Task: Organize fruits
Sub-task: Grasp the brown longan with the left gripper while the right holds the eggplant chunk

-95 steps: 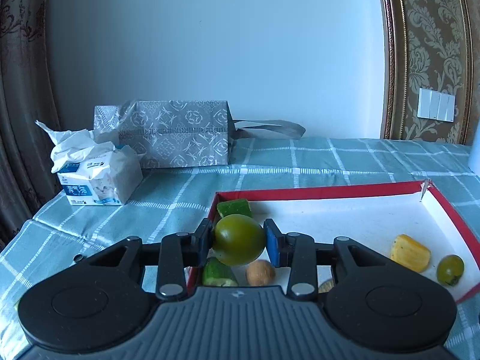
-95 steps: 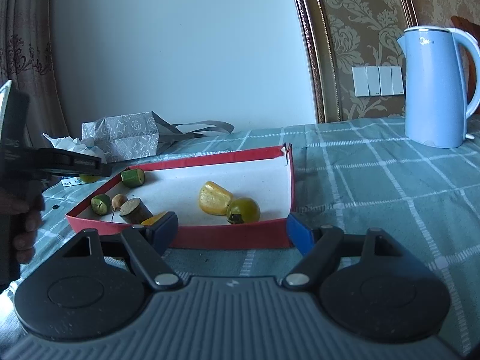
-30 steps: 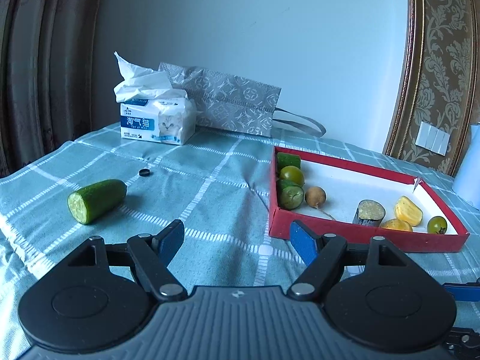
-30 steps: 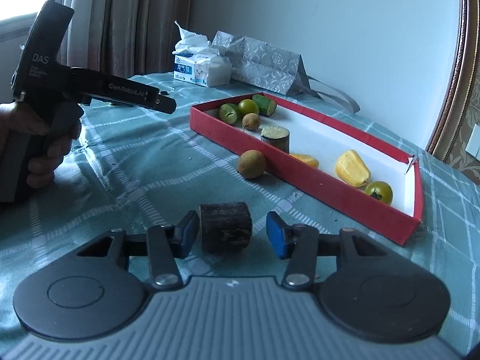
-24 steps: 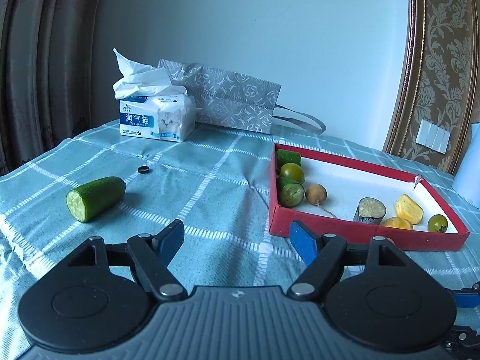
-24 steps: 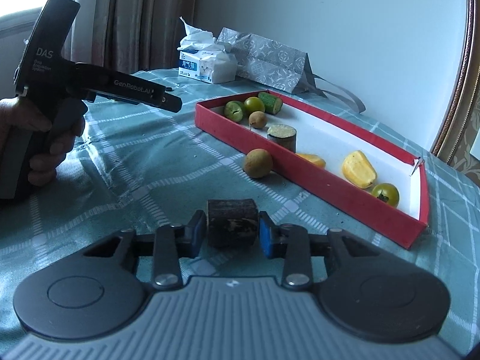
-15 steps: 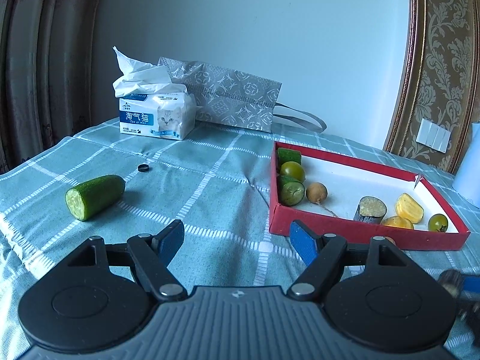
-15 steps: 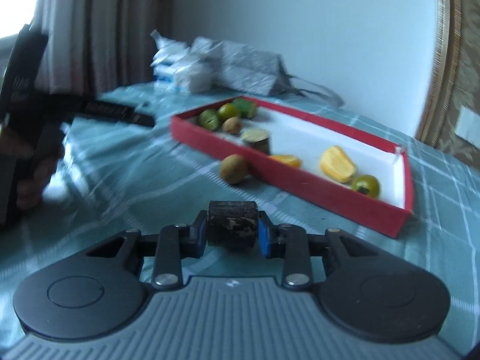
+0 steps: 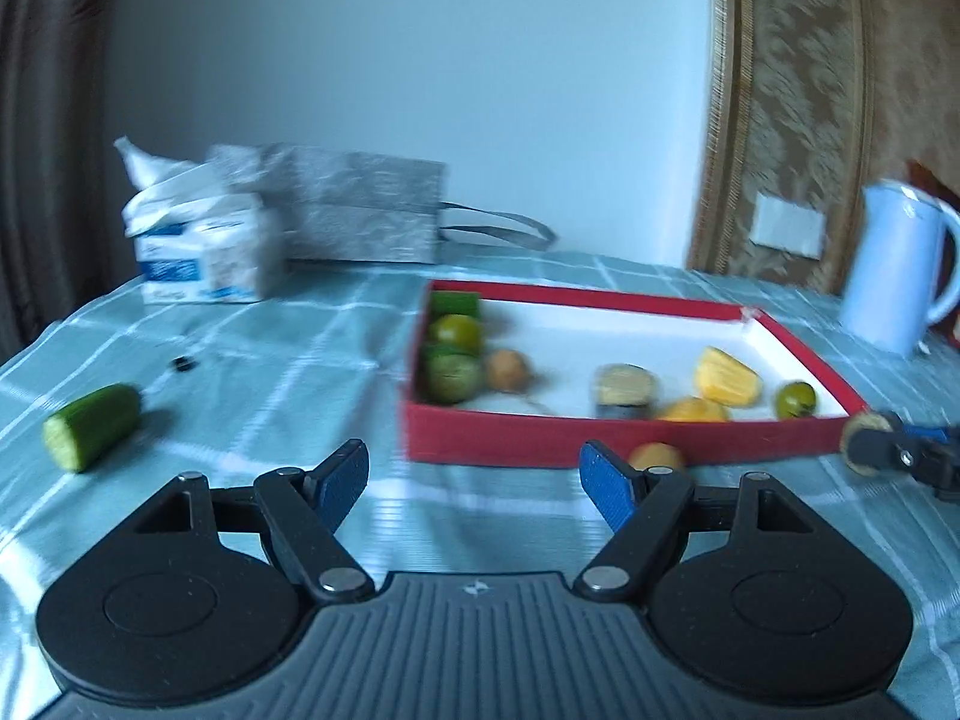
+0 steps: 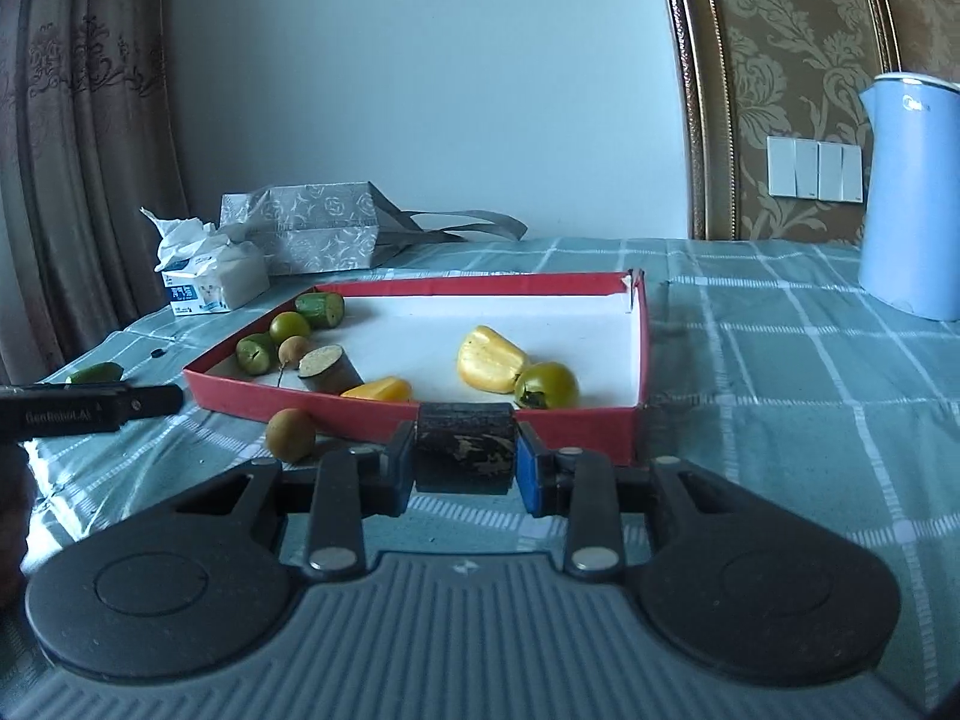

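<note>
My right gripper (image 10: 465, 459) is shut on a dark eggplant chunk (image 10: 466, 443), held just in front of the red tray's (image 10: 639, 354) near wall. That tray holds green fruits (image 10: 290, 327), a cucumber piece (image 10: 320, 309), another eggplant chunk (image 10: 329, 369), yellow pieces (image 10: 487, 357) and a green persimmon (image 10: 547, 384). A small brown round fruit (image 10: 290, 433) lies on the cloth outside the tray. My left gripper (image 9: 474, 483) stands open and empty, left of the tray (image 9: 510, 438). A cucumber half (image 9: 91, 425) lies far left. The eggplant chunk (image 9: 867, 441) shows at the right edge.
A tissue pack (image 10: 213, 276) and a silver gift bag (image 10: 312, 234) stand at the back left. A pale blue kettle (image 10: 912, 198) stands at the back right. A small black ring (image 9: 185, 363) lies on the checked cloth (image 10: 780, 372). Curtains hang on the left.
My right gripper closed on the eggplant chunk, lifted it off the cloth and swung toward the tray's near wall. The left gripper's view shifted rightward, jaws unchanged.
</note>
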`<state>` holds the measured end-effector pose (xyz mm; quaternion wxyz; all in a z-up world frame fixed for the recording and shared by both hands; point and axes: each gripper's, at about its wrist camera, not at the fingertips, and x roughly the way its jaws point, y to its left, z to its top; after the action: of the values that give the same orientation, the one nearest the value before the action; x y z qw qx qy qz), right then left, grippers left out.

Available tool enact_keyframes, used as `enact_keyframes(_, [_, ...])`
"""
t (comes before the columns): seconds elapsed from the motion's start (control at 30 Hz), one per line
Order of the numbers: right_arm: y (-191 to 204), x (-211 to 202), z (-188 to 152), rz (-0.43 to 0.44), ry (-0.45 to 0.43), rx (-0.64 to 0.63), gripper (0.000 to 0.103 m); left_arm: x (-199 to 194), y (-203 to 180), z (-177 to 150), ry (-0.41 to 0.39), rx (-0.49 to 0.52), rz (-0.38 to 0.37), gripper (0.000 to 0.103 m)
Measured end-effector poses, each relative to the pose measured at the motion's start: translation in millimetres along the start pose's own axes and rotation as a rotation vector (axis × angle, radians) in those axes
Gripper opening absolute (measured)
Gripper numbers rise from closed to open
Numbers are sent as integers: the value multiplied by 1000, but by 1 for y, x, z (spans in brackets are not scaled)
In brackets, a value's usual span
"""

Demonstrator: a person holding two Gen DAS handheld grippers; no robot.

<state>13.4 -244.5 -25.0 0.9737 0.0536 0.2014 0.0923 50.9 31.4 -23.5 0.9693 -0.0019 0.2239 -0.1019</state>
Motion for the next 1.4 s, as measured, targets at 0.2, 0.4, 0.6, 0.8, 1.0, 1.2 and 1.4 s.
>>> enact_keyframes(0.2, [-2, -4, 1, 5, -19, 17, 32, 15, -46, 1, 31, 109, -25, 77])
enact_keyframes(0.4, [-7, -9, 3, 10, -35, 54, 32, 32, -54, 4, 88, 123, -90, 77])
enact_keyframes(0.6, [-17, -12, 5, 19, -47, 103, 32, 49, -53, 9, 139, 104, -74, 77])
enact_keyframes(0.8, [-17, -14, 6, 24, -58, 104, 32, 57, -60, 10, 166, 124, -34, 77])
enact_keyframes(1.0, [-15, -16, 6, 25, -61, 101, 32, 57, -70, 8, 171, 151, -12, 65])
enact_keyframes(1.2, [-15, -16, 6, 24, -63, 104, 32, 56, -72, 8, 176, 149, -42, 46])
enact_keyframes(1.4, [-16, -16, 6, 20, -61, 107, 32, 54, -80, 7, 176, 156, -54, 27])
